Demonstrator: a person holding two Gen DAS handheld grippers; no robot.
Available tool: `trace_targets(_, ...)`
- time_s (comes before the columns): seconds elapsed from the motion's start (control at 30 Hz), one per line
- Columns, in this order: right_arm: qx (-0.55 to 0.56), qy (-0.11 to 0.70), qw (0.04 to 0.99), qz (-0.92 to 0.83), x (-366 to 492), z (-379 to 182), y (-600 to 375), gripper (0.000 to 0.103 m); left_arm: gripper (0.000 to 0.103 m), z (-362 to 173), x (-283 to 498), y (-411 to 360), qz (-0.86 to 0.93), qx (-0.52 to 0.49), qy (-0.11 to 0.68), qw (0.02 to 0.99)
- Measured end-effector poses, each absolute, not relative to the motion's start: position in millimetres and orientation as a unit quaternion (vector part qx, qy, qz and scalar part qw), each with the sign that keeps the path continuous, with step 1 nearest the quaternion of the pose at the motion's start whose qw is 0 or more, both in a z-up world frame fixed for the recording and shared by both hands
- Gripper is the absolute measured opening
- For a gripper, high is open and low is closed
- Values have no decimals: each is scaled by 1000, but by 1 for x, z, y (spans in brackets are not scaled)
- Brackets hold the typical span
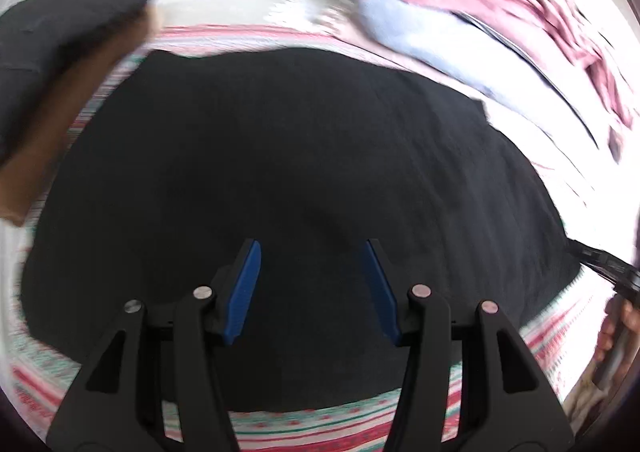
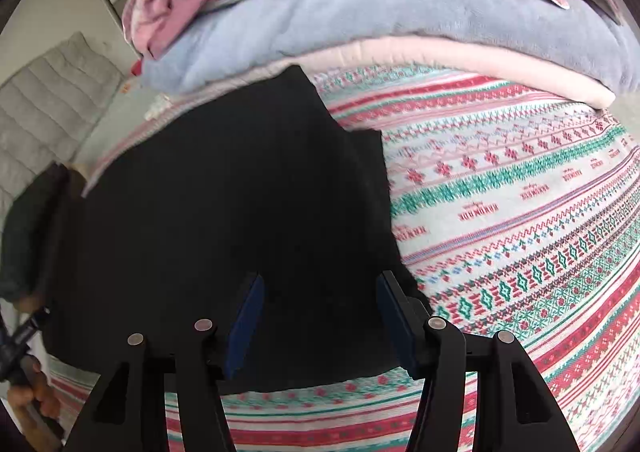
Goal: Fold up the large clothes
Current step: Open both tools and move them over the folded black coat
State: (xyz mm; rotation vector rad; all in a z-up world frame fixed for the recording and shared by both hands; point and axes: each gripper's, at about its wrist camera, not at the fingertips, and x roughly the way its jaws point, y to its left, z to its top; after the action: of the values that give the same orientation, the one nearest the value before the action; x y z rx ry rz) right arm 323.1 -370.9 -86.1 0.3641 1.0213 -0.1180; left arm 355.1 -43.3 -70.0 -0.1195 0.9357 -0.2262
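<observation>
Small red lettering was woven in repeated rows into the white, red and green patterned bedspread [image 2: 500, 207], appearing upside down and too blurred to read; nothing else carried text.

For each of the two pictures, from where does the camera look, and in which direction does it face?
Left wrist view: sits on the left gripper, looks forward and down on the black garment on the patterned red-green-white bedsheet; its open blue-padded fingers show, plus the person's right hand at the right edge.
Right wrist view: sits on the right gripper, open, looks across the garment's right edge toward the stacked pink and lavender blankets; the left hand shows lower left.
Both share the garment, bedsheet and blanket stack.
</observation>
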Motion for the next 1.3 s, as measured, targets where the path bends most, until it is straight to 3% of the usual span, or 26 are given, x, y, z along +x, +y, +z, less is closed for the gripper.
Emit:
trace_targets(0.33,124,518,839,-114,321,-114,-365,57,55,-96,383,-79,-111,6,436,893)
trace_targets(0.83,195,507,830,-124,304,-134,-379,59,55,-96,382,-65,-135,-8,442,887)
trace_targets(1.03,208,484,847,-74,295,-117,-397,64,55,-64,373,-8,-119,-94,455,877)
trace_targets(1.17,258,385,885,-47,285,-71,-420,66,55,-48,364,63,-56,-146,444,882)
trace_targets(1.3,261,387,883,-38,327,-72,-429,66,55,-52,369,100,10,-122,449,885)
